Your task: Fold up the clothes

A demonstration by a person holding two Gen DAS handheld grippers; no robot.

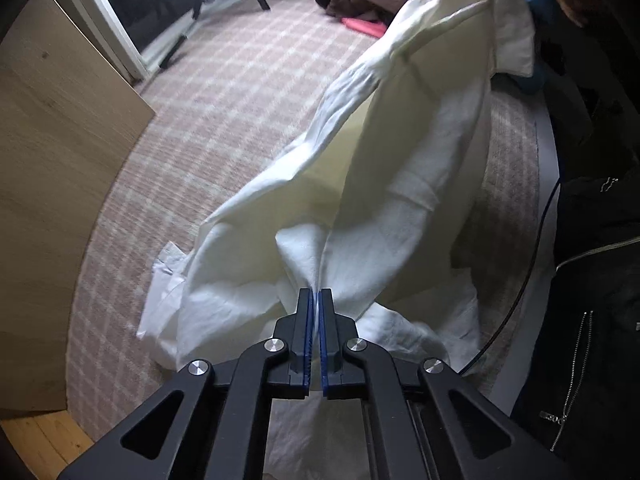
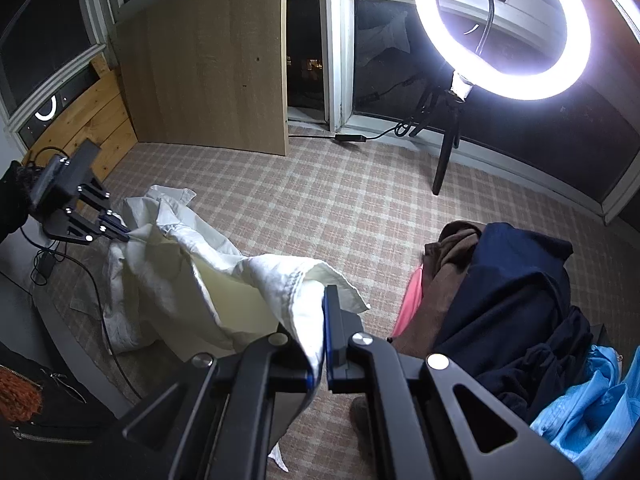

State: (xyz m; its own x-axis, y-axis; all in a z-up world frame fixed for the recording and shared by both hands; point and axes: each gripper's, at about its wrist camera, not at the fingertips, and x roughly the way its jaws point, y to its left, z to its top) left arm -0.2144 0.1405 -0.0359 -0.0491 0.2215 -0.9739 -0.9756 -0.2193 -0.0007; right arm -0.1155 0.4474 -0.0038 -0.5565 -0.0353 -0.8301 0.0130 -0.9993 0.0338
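Observation:
A white shirt [image 1: 360, 184] hangs stretched between my two grippers, its lower part trailing on the checked carpet. In the left wrist view my left gripper [image 1: 316, 293] points down and is shut on a bunched fold of the shirt. The right wrist view shows that same left gripper [image 2: 120, 235] at the far left, pinching the white shirt [image 2: 180, 280]. My right gripper [image 2: 320, 294] is shut on the shirt's other end, with cloth draped over its left finger and hanging below the jaws.
A pile of clothes sits on the right: dark blue [image 2: 508, 292], brown [image 2: 444, 264], pink [image 2: 410, 296] and light blue [image 2: 580, 404]. A lit ring light [image 2: 504, 28] on a tripod stands by the window. A wooden board [image 2: 212, 64] leans at the back. A black cable [image 1: 528, 272] crosses the floor.

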